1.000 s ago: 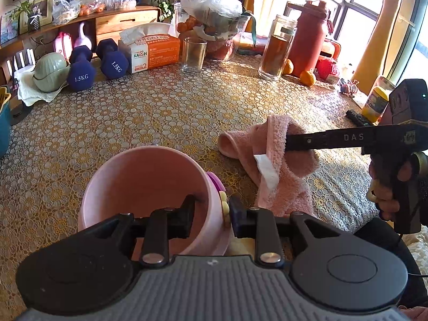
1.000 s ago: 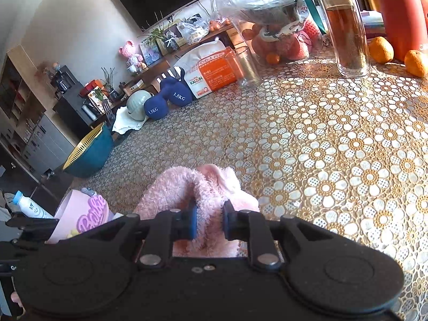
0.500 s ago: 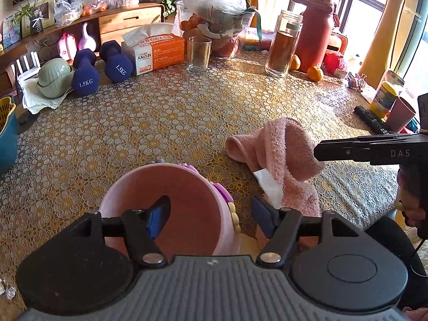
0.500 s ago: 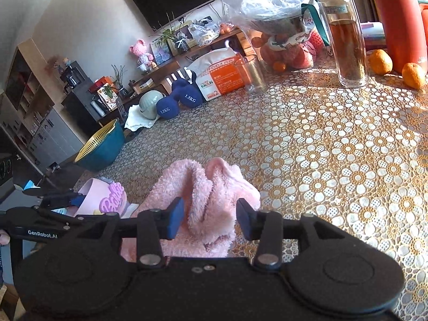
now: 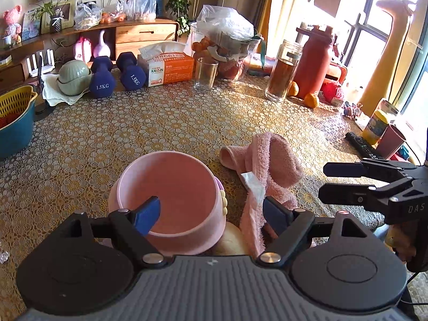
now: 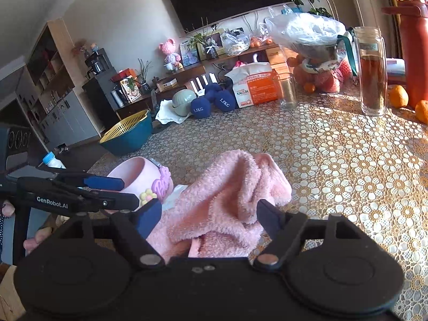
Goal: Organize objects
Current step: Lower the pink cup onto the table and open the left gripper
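Note:
A pink plastic cup (image 5: 171, 200) stands upright on the table's near edge, also in the right wrist view (image 6: 136, 176). A crumpled pink towel (image 5: 270, 165) lies just right of it, also in the right wrist view (image 6: 227, 195). My left gripper (image 5: 211, 214) is open, its fingers spread either side of the cup's near wall without holding it. My right gripper (image 6: 208, 214) is open over the towel's near end, holding nothing; it also shows in the left wrist view (image 5: 345, 182).
Along the table's back stand two blue dumbbells (image 5: 115, 77), a tissue box (image 5: 168, 67), a glass (image 5: 204, 73), a tea jar (image 5: 283, 72), a fruit bag (image 5: 227, 45) and a red flask (image 5: 313, 61). A blue basket (image 5: 13, 120) sits left; a remote (image 5: 363, 145) and cups right.
Both grippers opened: the left let go of the cup's rim, the right let go of the towel. Both drew back towards me; the cup and towel stay on the table.

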`<state>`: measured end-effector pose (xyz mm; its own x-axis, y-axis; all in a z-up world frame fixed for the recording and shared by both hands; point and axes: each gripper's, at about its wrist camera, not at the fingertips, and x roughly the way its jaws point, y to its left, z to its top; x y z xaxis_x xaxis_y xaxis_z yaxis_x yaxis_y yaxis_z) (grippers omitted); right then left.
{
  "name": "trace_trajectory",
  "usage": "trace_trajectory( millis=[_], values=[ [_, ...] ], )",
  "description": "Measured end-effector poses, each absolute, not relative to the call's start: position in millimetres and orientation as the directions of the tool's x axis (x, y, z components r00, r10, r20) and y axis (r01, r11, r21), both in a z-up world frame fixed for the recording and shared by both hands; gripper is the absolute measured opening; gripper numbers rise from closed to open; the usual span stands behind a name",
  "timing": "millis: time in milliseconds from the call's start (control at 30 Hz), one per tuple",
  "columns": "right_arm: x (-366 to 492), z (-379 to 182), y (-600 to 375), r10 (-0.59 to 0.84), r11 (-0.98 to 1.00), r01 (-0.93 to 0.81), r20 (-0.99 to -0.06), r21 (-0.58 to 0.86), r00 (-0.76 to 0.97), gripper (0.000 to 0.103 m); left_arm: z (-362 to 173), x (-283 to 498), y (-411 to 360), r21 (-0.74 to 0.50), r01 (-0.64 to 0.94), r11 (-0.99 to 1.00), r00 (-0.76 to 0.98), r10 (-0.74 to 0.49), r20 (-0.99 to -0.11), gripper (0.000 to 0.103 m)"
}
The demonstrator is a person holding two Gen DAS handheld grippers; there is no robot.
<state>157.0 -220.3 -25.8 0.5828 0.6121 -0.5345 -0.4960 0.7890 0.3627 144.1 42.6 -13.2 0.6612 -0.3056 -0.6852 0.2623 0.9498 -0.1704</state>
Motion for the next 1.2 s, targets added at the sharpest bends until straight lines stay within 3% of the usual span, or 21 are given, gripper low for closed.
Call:
trace_trajectory(
  millis=[167, 267, 733, 1200],
  values=[
    [135.5, -16.9, -209.6, 0.616, 0.782, -0.54, -0.514, 0.31, 0.598, 0.095, -5.7, 125.2, 42.8, -0.17, 0.239, 0.956, 0.707, -0.291, -0.644, 0.088],
    [123.0, -11.8, -204.8, 0.611, 0.784, -0.558, -0.497, 0.272, 0.617, 0.098, -2.3, 114.8, 43.7, -0.183, 0.218, 0.959, 0.731, -0.285, -0.62, 0.103],
    [90.4, -3.8, -204.4, 0.61, 0.783, -0.575, -0.473, 0.237, 0.636, 0.102, -10.4, 73.6, 42.3, -0.166, 0.119, 0.979, 0.813, -0.192, -0.55, 0.103],
    [72.6, -10.1, -205.2, 0.553, 0.831, -0.497, -0.459, 0.249, 0.695, 0.102, -14.9, 57.6, 38.7, -0.139, 0.104, 0.985, 0.824, -0.163, -0.543, 0.103]
  ],
)
